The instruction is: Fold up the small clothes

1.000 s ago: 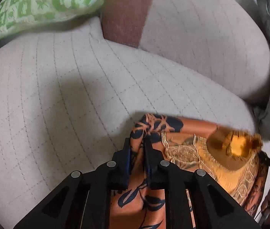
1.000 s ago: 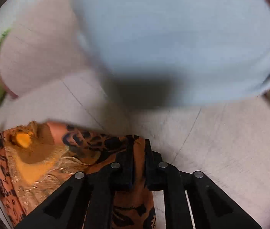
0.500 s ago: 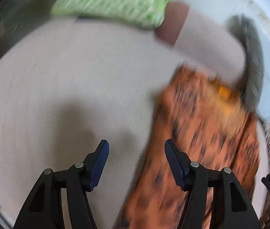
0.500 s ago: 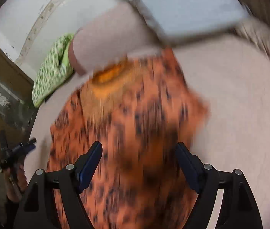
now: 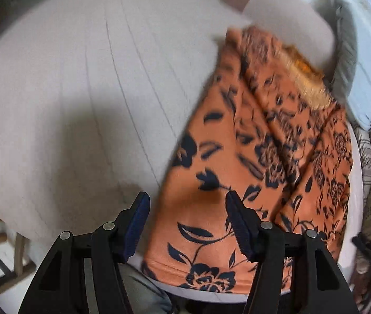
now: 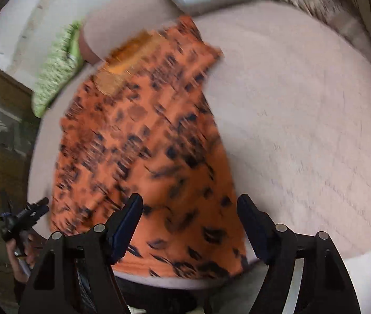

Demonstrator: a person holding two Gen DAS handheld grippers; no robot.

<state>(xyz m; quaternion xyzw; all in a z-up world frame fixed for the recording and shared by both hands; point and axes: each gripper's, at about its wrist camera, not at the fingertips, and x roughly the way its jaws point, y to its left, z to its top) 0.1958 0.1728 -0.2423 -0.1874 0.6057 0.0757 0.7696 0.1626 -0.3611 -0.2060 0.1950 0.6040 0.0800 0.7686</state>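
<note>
An orange garment with a dark floral print (image 5: 258,157) lies flat on a pale quilted bed (image 5: 80,91), its yellow embroidered neck part (image 5: 306,78) at the far end. It also shows in the right wrist view (image 6: 143,141). My left gripper (image 5: 186,202) is open and empty above the garment's near left hem. My right gripper (image 6: 189,205) is open and empty above the near right hem. Both views are motion-blurred.
A green patterned pillow (image 6: 57,70) lies at the far left of the bed, a light blue pillow (image 5: 353,78) at the far right. The bed's near edge (image 6: 363,259) is just below the grippers. The other gripper (image 6: 25,217) shows at left.
Both grippers let go of the garment's far end, opened, and pulled back to the near hem. The garment now lies spread out lengthwise.
</note>
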